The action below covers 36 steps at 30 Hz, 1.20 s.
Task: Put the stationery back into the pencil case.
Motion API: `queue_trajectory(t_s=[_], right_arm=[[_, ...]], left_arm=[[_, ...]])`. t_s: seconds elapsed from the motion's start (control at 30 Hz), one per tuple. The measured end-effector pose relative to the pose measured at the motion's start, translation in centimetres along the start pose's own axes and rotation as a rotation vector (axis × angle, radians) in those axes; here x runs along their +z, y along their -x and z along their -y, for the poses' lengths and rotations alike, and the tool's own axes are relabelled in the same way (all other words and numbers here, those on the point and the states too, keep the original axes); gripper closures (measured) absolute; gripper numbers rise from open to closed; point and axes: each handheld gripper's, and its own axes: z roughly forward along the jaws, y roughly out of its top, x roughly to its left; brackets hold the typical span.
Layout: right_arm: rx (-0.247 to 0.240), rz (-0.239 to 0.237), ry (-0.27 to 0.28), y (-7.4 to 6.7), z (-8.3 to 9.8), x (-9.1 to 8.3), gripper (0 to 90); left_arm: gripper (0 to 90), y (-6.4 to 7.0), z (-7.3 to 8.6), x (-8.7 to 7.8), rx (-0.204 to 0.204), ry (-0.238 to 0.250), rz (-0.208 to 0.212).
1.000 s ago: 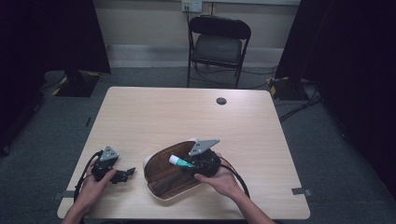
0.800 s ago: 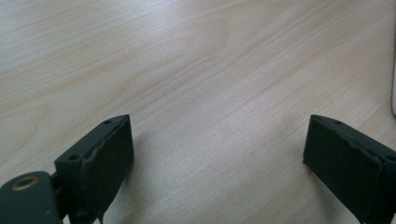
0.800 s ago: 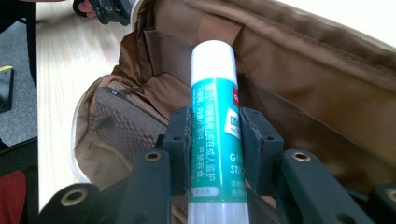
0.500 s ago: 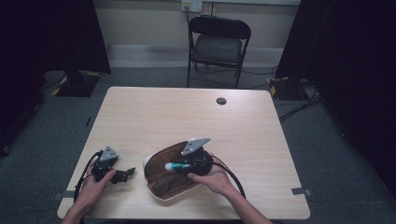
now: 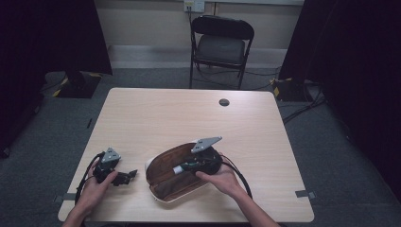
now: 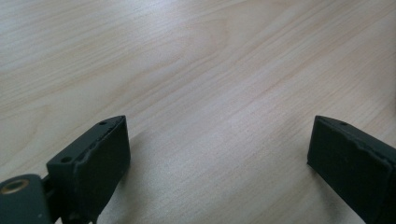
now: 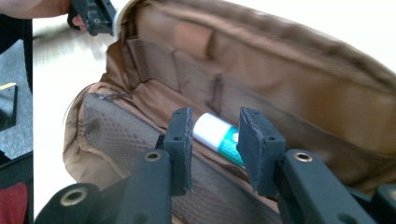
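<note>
Item under handling: a small white-capped, teal-bodied tube, which is lying inside an open brown pouch with a mesh pocket and fabric loops along its lining. The pouch is sitting open near the front edge of the light wooden desk, in front of the person. The right gripper is reaching into the pouch, and its jaws are standing close together on either side of the tube, pinching it at the teal part just behind the cap; in the high view the right gripper is hovering over the pouch's middle with the tube's white end pointing toward the pouch's left. The left gripper is resting on the desk just left of the pouch, apart from it, with its jaws spread wide over bare wood and nothing between them. Step in hand, as judged: the tube is being placed into, or lifted out of, the pouch; the pictures are not deciding which. Next move, as judged: if stowing, the jaws need lowering until the tube is lying flat along the lining, then parting; if removing, a straight lift clear of the pouch rim, with the left gripper steadying the pouch's near end should it drag.
</note>
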Motion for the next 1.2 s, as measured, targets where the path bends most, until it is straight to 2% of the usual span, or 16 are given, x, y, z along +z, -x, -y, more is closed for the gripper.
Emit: queue_trajectory(t_s=[0.37,0.87,0.97,1.07,1.2], right_arm=[[0.068,0.04,0.041,1.7,0.7,-1.6,66.9],[0.121,0.11,0.086,2.9,1.6,-4.9,63.4],[0.14,0.139,0.105,3.4,2.1,-5.9,58.0],[0.147,0.167,0.116,3.7,2.5,-6.8,56.1],[0.179,0.21,0.135,4.2,3.7,-8.0,51.7]], left_arm=[[4.1,0.0,0.0,0.1,0.001,0.003,-0.002],[4.0,0.2,0.1,-0.1,-0.013,0.002,-0.01],[4.0,0.2,0.1,-0.1,-0.012,0.002,-0.011],[4.0,0.2,0.2,-0.1,-0.014,-0.001,-0.011],[4.0,0.2,0.2,-0.1,-0.015,0.001,-0.012]])
